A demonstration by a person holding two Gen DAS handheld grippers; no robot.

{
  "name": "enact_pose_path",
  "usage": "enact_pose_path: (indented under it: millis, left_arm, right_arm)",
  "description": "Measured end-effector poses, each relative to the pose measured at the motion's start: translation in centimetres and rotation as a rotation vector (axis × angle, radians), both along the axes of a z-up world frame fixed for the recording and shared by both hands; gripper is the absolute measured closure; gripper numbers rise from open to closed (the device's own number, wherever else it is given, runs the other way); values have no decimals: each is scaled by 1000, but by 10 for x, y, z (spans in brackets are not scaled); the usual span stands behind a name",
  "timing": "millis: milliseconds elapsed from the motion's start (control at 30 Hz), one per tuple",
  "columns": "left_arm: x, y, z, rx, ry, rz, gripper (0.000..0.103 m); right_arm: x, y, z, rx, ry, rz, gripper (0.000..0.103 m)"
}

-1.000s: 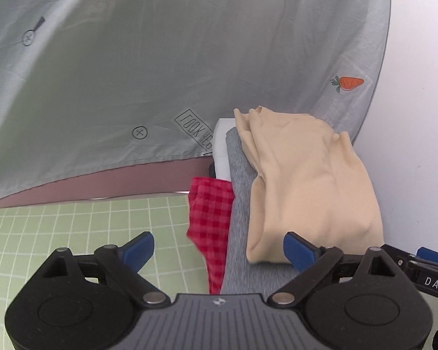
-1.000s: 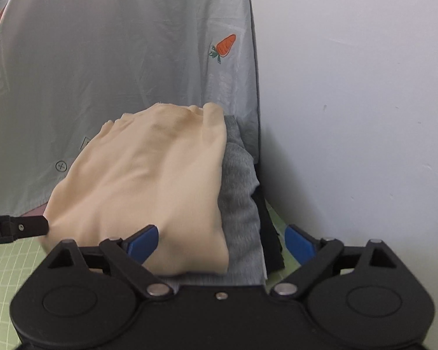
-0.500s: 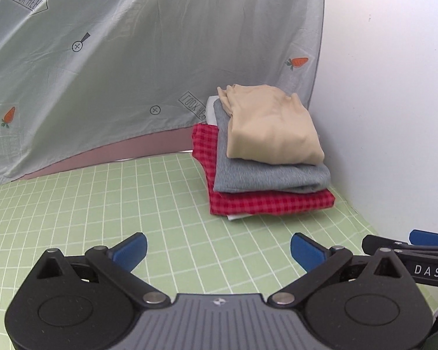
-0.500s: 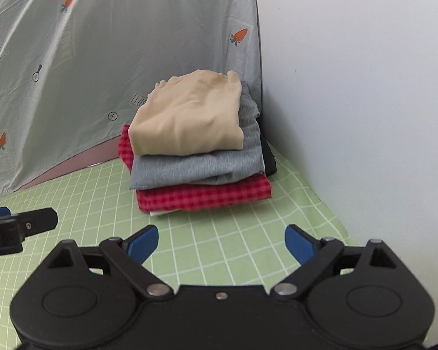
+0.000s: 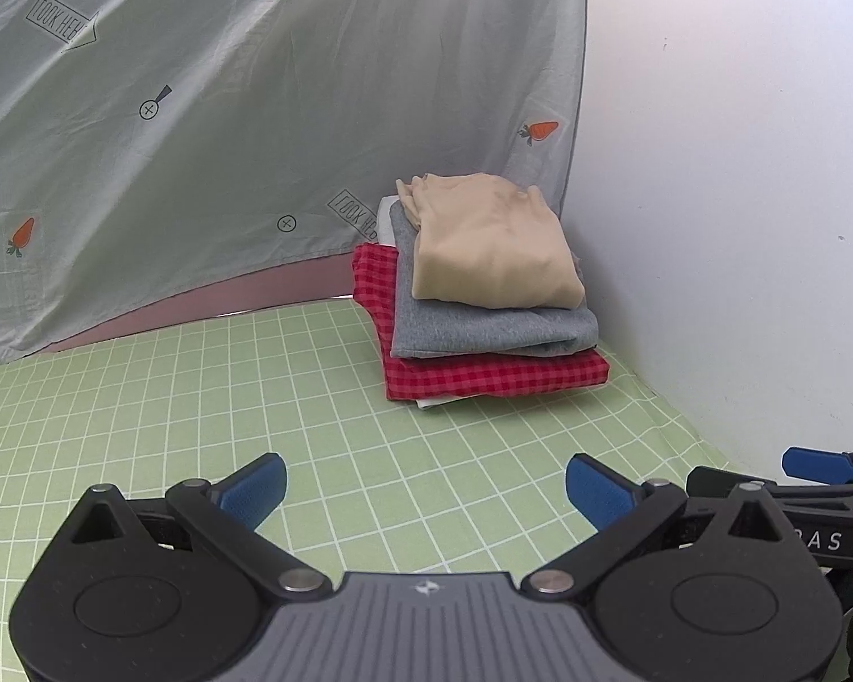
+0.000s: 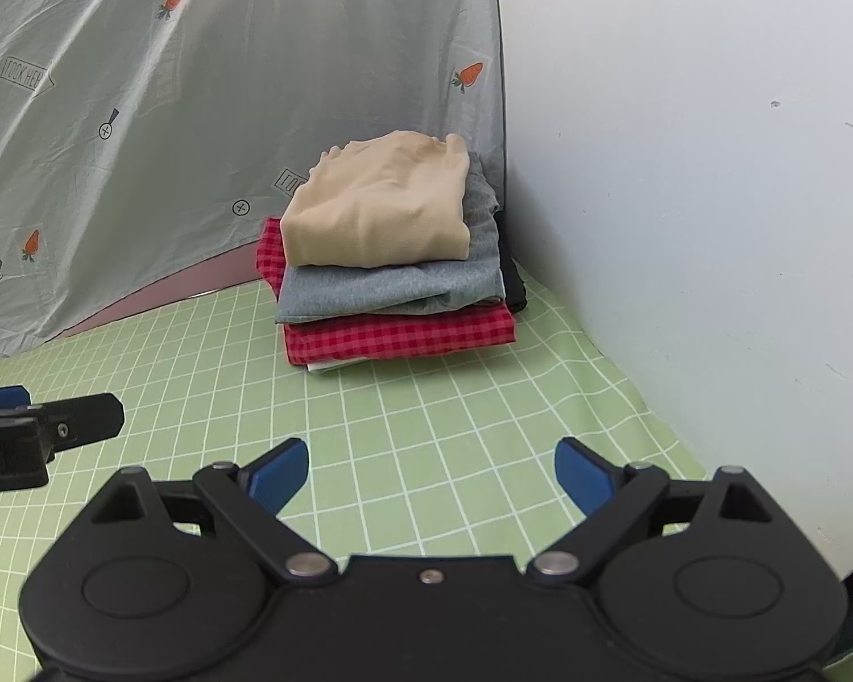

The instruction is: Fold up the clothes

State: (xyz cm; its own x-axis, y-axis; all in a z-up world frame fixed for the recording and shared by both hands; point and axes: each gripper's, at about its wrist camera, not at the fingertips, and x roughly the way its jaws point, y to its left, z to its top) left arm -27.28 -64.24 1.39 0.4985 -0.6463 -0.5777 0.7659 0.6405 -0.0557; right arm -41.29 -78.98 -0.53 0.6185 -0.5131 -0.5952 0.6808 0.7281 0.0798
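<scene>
Both hand-held grippers, left (image 5: 423, 489) and right (image 6: 432, 472), gape wide, empty. Folded stack (image 6: 392, 278): smooth beige atop grey knit, red gingham beneath.

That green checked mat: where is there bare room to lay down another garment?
The green checked mat lies bare between the folded stack and both open hand-held grippers, left and right, and leftward along the carrot-print sheet. The far corner is crowded: the stack sits against the sheet and close to the white wall.
</scene>
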Motion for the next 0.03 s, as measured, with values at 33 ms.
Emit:
enact_pose_path:
  millis: [33]
  left_arm:
    - [-2, 0, 0, 2, -1, -3, 0]
  right_arm:
    - [-1, 1, 1, -2, 0, 1, 9]
